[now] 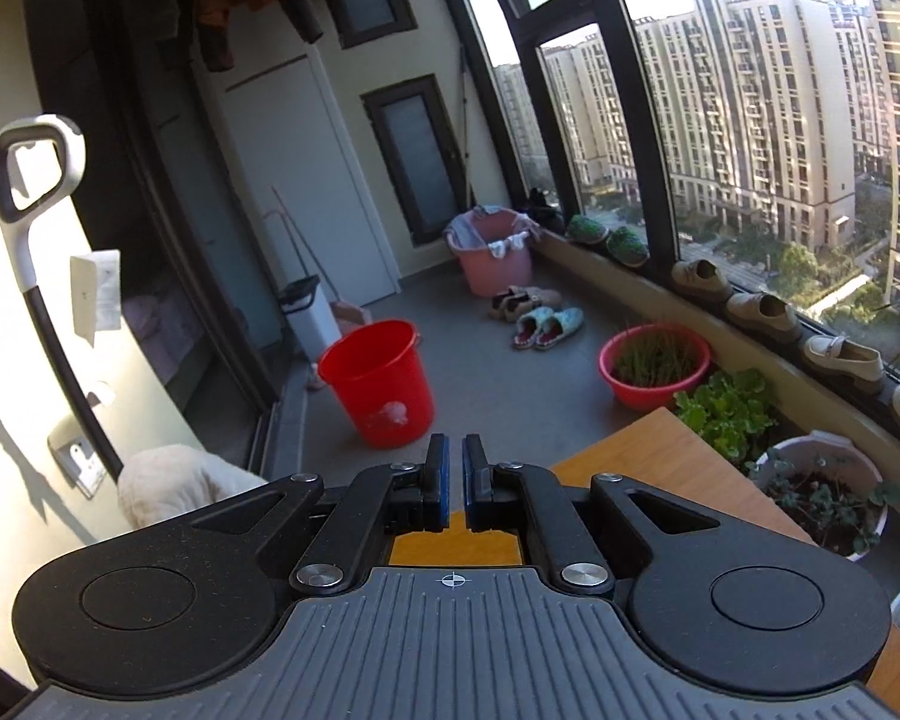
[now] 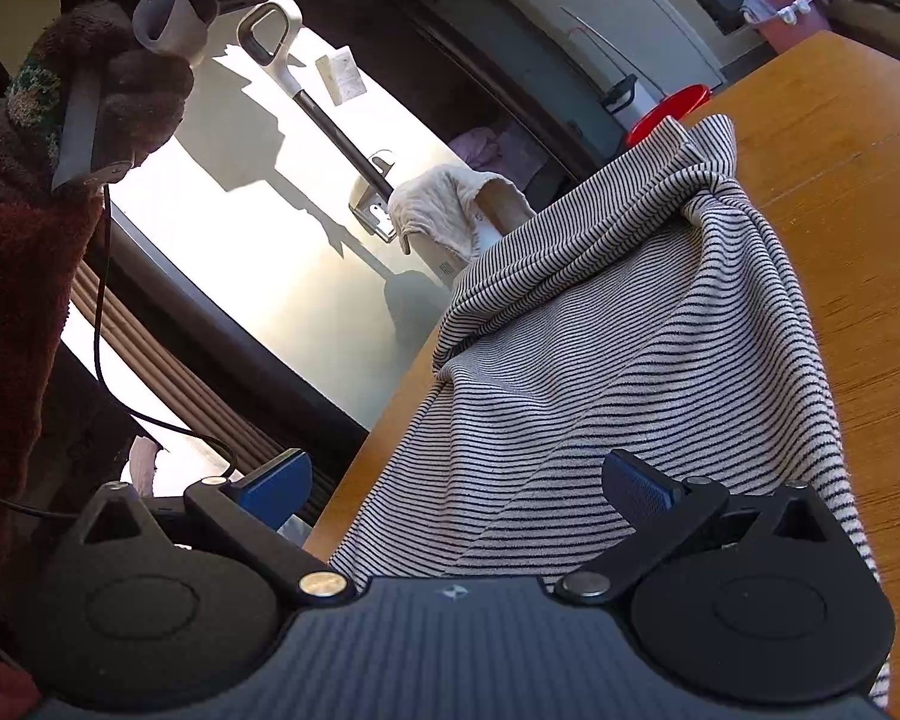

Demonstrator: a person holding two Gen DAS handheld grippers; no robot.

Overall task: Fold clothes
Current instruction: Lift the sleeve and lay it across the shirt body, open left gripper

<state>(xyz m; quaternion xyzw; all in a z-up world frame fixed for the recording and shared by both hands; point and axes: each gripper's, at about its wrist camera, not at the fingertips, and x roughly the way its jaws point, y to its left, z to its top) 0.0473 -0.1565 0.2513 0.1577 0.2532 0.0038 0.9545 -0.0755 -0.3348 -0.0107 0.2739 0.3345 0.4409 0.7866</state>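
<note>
The left wrist view looks level past its fingers (image 1: 437, 480), over the counter (image 1: 660, 468) corner and down the balcony. The right wrist view sits close above the striped cloth (image 2: 618, 360). Both show the red bucket (image 1: 378, 384) (image 2: 669, 111).

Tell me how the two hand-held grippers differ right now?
The left hand-held gripper has its fingers nearly together, holding nothing, and points out over the balcony floor. The right hand-held gripper is spread wide and sits over the striped garment on the wooden table, not gripping it. Both have black arms and blue pads.
</note>
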